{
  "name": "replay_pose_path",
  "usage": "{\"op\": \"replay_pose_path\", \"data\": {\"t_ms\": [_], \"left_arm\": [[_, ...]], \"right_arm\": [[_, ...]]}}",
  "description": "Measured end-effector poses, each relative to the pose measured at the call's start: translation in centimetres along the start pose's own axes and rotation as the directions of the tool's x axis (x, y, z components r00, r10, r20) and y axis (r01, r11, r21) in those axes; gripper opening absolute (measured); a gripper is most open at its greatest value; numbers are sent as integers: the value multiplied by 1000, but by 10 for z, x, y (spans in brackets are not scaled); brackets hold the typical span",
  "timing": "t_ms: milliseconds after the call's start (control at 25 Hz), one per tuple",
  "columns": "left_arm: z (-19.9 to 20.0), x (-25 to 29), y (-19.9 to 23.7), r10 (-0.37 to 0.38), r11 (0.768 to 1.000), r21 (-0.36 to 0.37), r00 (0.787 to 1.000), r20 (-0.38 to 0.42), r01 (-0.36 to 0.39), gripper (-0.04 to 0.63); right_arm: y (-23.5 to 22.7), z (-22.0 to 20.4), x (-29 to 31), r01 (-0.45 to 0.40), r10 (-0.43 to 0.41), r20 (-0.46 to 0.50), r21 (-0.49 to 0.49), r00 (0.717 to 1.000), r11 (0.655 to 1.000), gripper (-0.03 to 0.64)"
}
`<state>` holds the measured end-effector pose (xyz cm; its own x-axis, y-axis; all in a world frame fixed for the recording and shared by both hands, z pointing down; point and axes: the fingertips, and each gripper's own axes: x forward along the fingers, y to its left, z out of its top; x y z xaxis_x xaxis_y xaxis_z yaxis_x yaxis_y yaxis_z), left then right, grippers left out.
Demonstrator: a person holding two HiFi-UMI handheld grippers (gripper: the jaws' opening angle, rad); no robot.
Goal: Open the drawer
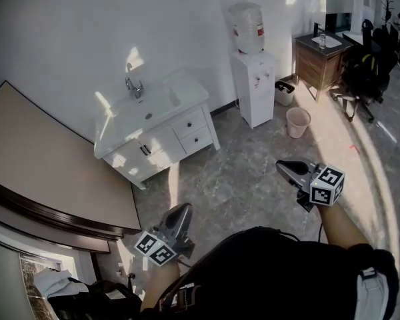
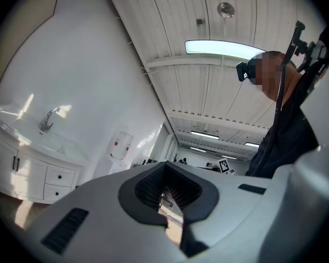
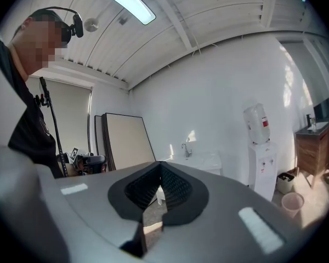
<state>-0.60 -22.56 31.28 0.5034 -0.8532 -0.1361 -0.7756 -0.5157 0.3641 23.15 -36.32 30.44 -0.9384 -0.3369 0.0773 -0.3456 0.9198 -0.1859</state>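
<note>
Both tongs are closed with nothing between them. Your left gripper (image 1: 183, 209) is low at seven o'clock in the head view, your right gripper (image 1: 283, 167) at four o'clock.

The task's drawers are in the right half of the white vanity (image 1: 117, 139), at about eleven o'clock from you and well apart from both grippers. The upper drawer (image 1: 189, 122) sits over the lower drawer (image 1: 197, 140), each with a small dark knob.

The likely trouble is at the knob. If you arrive with the jaws together you will only bump the front, so part them before you reach it. The knob looks small and may slip out if you catch it by the tips. The cupboard door (image 1: 159, 144) just left of the drawers has its own dark handle — in the sun glare you could grab that instead. Pull askew and the drawer may bind.
</note>
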Motion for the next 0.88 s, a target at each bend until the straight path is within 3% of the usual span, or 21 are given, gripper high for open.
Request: {"op": "replay_pose_path", "data": {"t_ms": [240, 440, 720, 880], "left_arm": [[-10, 48, 14, -19, 1000, -9, 1000, -24, 19, 0], [-11, 80, 41, -78, 996, -51, 997, -29, 76, 0], [18, 120, 123, -189, 979, -82, 981, -35, 185, 0], [50, 133, 170, -253, 967, -55, 966, -52, 250, 0]], "right_arm": [[-51, -3, -13, 44, -44, 1, 23, 999, 999, 2], [-77, -1, -1, 95, -95, -9, 37, 995, 995, 2], [-106, 24, 65, 181, -181, -5, -2, 984, 984, 2], [-111, 44, 116, 217, -217, 21, -16, 976, 976, 2]]}}
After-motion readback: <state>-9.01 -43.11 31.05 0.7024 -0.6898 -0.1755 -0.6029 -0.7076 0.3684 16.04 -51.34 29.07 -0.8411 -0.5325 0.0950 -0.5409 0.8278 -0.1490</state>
